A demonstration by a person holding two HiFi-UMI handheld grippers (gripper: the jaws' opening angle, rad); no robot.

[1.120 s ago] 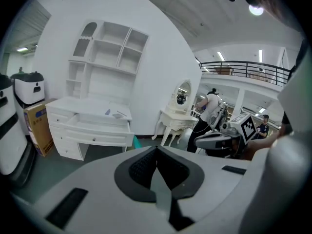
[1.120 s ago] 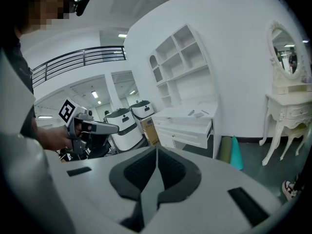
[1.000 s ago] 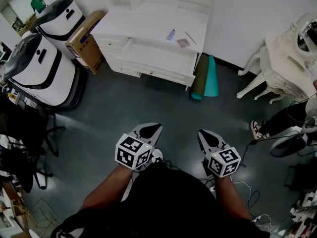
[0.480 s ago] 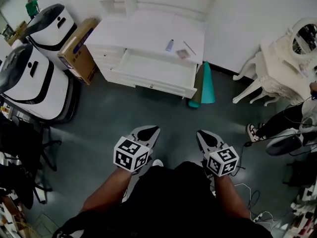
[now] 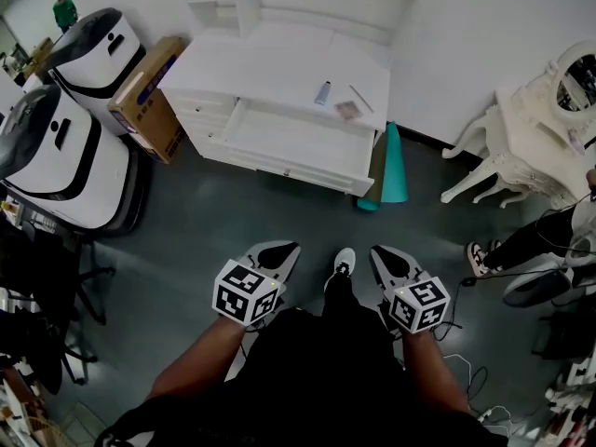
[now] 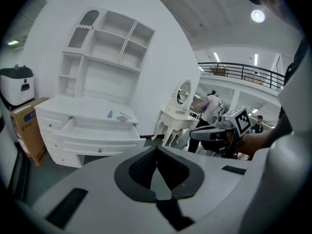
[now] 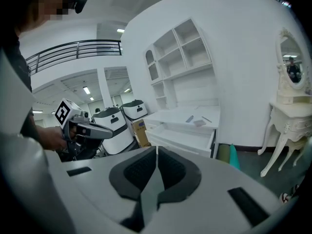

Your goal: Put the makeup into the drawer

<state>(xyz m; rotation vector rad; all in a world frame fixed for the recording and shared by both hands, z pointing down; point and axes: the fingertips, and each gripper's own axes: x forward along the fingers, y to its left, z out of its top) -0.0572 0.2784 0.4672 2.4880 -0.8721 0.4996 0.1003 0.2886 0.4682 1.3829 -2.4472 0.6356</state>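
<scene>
Facing the white table (image 5: 251, 59), drawer (image 5: 289, 134) pulled open.
Holding left gripper (image 5: 282, 250) and right gripper (image 5: 386, 253) side by side, jaws together and empty, makeup (image 5: 322, 92) well apart.

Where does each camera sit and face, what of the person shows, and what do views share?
Head view: on the head, facing steeply down at desk; forearms, shoe, left gripper, right gripper show.
Left gripper view: on it, along shut jaws toward desk; right gripper at right.
Right gripper view: on it, along shut jaws toward desk; left gripper at left.
All share the open drawer.
</scene>
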